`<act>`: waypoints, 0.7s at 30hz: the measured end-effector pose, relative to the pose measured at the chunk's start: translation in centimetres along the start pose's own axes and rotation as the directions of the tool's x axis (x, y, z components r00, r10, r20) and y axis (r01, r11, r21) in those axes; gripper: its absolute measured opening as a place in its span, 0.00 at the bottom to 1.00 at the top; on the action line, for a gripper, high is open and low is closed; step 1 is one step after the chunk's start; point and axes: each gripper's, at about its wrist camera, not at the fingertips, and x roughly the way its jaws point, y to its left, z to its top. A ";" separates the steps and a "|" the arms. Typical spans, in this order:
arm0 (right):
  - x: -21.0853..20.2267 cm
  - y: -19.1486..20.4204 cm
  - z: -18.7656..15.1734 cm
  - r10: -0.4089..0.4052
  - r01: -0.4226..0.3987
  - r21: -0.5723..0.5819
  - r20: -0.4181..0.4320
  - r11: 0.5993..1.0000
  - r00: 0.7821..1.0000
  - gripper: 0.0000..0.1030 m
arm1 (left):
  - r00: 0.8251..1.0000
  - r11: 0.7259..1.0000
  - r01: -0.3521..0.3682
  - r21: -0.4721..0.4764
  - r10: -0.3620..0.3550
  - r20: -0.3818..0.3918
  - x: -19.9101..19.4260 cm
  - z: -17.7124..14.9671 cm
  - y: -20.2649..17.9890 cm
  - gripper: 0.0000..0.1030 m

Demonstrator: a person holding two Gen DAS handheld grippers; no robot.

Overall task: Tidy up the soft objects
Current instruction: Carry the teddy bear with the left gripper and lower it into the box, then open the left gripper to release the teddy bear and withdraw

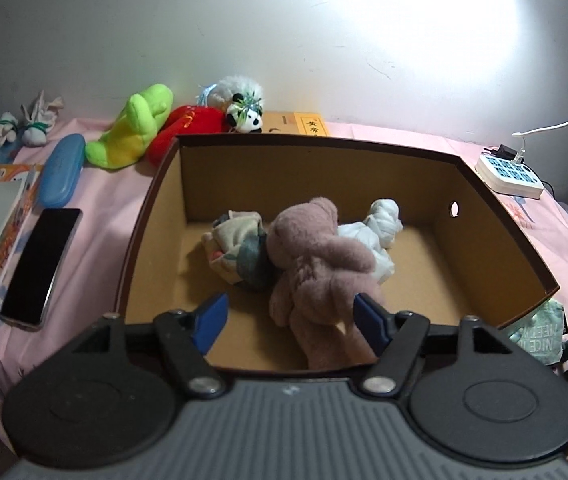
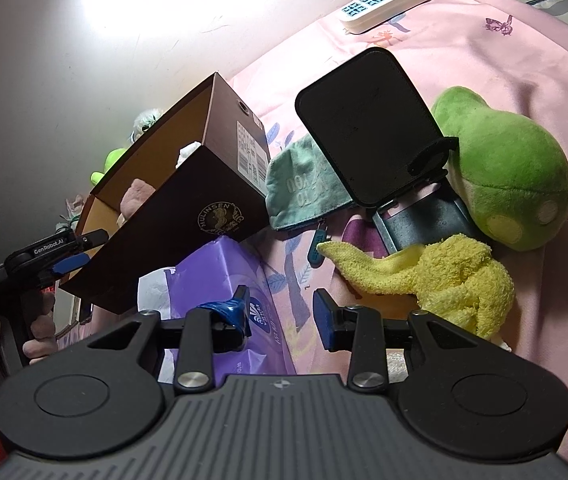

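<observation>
Left wrist view first: my left gripper [image 1: 290, 330] has its blue pads spread wide over the near wall of the cardboard box [image 1: 496, 248], and nothing is pinched between them. The pink teddy bear [image 1: 316, 272] lies on the box floor, its leg passing just inside my right-hand pad; whether that pad brushes the fur I cannot tell. Behind the bear, a beige and grey cloth bundle [image 1: 239, 250] sits on one side, a white knotted cloth [image 1: 380, 232] on the other, both in the box. Past the far wall, a green plush [image 1: 135, 132], a red plush [image 1: 187, 124] and a small panda [image 1: 245, 118] wait on the pink sheet [image 1: 95, 208]. A phone [image 1: 41, 264] and a blue case [image 1: 61, 170] lie off to the side.

Right wrist view now: my right gripper [image 2: 281, 312] hangs over the sheet with a modest gap between its pads, gripping nothing. Just beyond its fingers lies the knotted yellow towel [image 2: 436, 276], and behind that a big green plush [image 2: 512, 172]. A purple tissue pack [image 2: 219, 272] sits under my other pad, beside the box's dark outer wall.
</observation>
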 end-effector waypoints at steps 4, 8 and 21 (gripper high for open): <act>0.2 0.4 -0.2 0.009 -0.009 -0.012 -0.012 1.000 1.000 0.18 | 1.000 1.000 -0.012 -0.007 0.012 0.028 -1.8 -0.9 0.2 0.70; 0.4 0.9 -0.5 0.017 -0.018 -0.028 -0.019 0.999 1.000 0.18 | 0.998 1.000 -0.020 -0.018 0.021 0.056 -3.8 -1.2 0.1 0.72; -1.4 0.9 -1.1 -0.045 0.047 -0.061 0.047 0.997 0.998 0.18 | 0.997 0.996 0.070 -0.049 -0.069 0.024 -8.1 -5.1 -1.1 0.86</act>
